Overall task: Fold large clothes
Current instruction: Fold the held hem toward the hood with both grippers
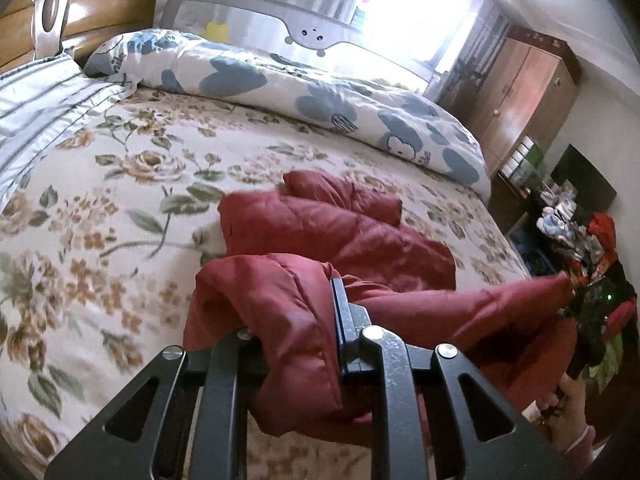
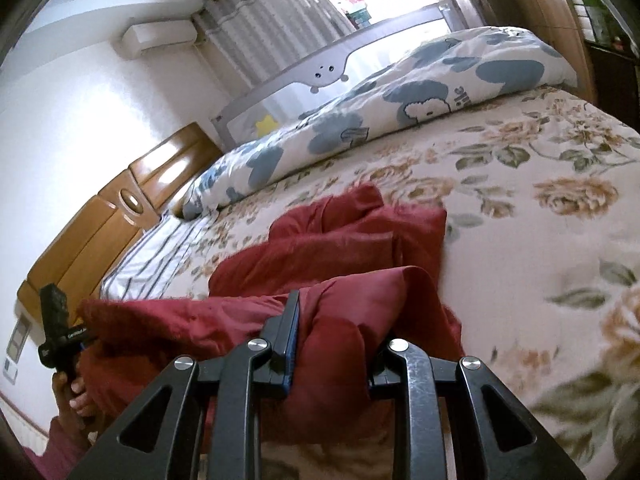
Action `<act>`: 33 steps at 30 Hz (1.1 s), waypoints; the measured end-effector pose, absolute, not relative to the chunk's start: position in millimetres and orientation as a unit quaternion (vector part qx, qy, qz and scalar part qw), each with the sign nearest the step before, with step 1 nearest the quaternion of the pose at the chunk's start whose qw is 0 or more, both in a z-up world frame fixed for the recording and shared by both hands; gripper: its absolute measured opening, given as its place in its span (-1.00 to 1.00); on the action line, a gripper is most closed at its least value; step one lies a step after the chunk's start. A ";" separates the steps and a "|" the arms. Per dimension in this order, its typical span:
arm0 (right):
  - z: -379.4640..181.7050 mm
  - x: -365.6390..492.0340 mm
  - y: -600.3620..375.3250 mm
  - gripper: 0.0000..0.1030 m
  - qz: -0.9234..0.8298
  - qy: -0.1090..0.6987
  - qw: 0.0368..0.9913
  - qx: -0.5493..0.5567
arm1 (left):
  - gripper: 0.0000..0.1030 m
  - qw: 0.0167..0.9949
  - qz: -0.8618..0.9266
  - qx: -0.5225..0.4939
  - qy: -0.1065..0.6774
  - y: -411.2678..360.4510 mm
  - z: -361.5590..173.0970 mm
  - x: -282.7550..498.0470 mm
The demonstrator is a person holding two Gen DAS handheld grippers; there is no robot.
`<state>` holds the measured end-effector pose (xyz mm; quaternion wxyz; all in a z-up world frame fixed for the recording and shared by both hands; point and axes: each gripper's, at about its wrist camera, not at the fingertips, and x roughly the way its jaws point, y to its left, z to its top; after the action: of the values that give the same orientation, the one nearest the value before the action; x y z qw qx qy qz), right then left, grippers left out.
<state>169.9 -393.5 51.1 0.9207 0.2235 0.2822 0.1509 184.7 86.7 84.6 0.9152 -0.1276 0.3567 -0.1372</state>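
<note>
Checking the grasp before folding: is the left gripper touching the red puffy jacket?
Touching. The left wrist view shows the left gripper closed on a fold of the red puffy jacket.

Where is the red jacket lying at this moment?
The red jacket lies on the flowered bedspread, in front of the blue-patterned duvet. Its near edge is pinched by the left claw and the right claw.

- A floral bedspread [image 1: 120, 184] is covering the bed.
- A rolled blue-flowered duvet [image 1: 280, 88] is lying along its far side.
- A wooden headboard [image 2: 120, 208] is standing against the wall.
- A wooden wardrobe [image 1: 524, 96] is standing near the window.
</note>
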 end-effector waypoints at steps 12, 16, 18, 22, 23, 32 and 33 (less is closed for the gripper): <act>46.4 270.8 -404.3 -0.52 0.092 0.281 0.923 0.244 | -0.66 0.922 -0.083 -0.110 0.362 68.7 73.2 283.7; 35.4 305.2 -410.6 -0.51 0.070 0.293 0.918 0.257 | -0.66 0.917 -0.073 -0.115 0.374 67.5 59.9 322.4; 28.0 321.0 -411.3 -0.51 0.061 0.301 0.916 0.259 | -0.66 0.915 -0.068 -0.114 0.382 66.1 51.1 339.0; 10.9 350.2 -410.3 -0.51 0.043 0.315 0.914 0.253 | -0.65 0.911 -0.058 -0.103 0.396 60.3 30.2 371.3; 6.7 356.9 -410.9 -0.51 0.039 0.318 0.913 0.253 | -0.62 0.909 -0.056 -0.103 0.399 59.0 25.9 377.5; -29.2 408.3 -406.8 -0.50 -0.006 0.344 0.908 0.239 | -0.58 0.898 -0.043 -0.104 0.424 51.6 -8.7 425.2; -32.9 411.9 -407.6 -0.50 -0.009 0.347 0.905 0.244 | -0.57 0.897 -0.042 -0.106 0.427 51.7 -12.0 428.8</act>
<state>411.9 -407.6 -32.9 0.9054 0.2441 0.3472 -0.0089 428.8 51.7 -12.0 0.8970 -0.1065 0.4269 -0.0422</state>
